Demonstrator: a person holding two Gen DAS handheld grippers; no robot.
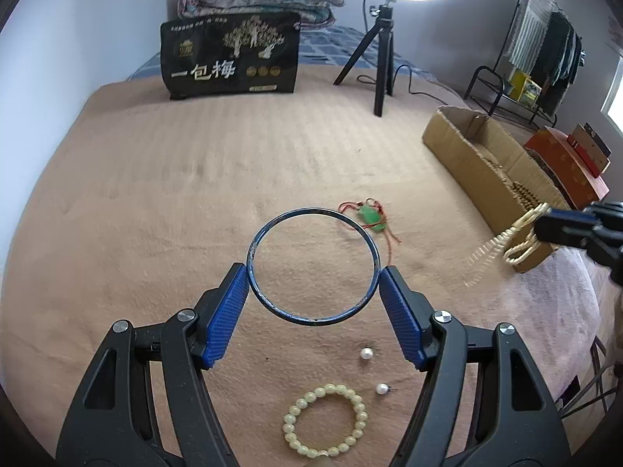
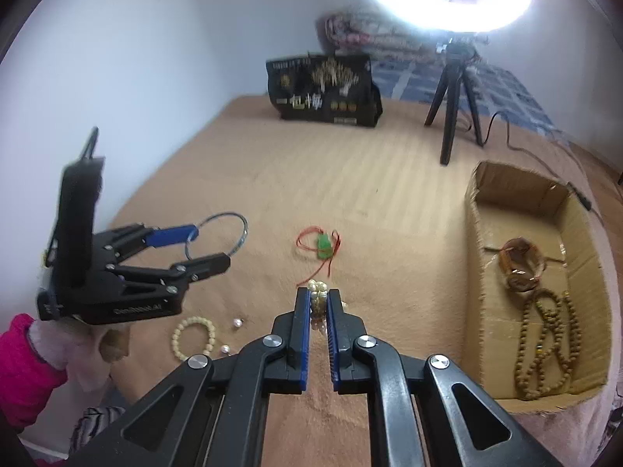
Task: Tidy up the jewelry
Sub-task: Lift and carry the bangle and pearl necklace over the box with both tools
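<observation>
My left gripper (image 1: 313,278) is shut on a thin blue bangle (image 1: 311,222), held by its two sides above the tan bedspread; it also shows in the right wrist view (image 2: 210,247). My right gripper (image 2: 318,297) is shut on a cream bead necklace (image 2: 317,303), which dangles from it in the left wrist view (image 1: 502,243). A green jade pendant on red cord (image 1: 372,218) lies ahead. A pale bead bracelet (image 1: 326,420) and two loose pearls (image 1: 366,353) lie below my left gripper. The cardboard box (image 2: 477,257) at right holds a brown bead necklace (image 2: 545,342) and a brown bracelet (image 2: 520,262).
A black snack bag (image 1: 229,58) stands at the back. A ring light on a black tripod (image 1: 383,62) stands beside it, with a cable trailing right. A red box (image 1: 564,163) sits behind the cardboard box. Folded bedding lies behind the bag.
</observation>
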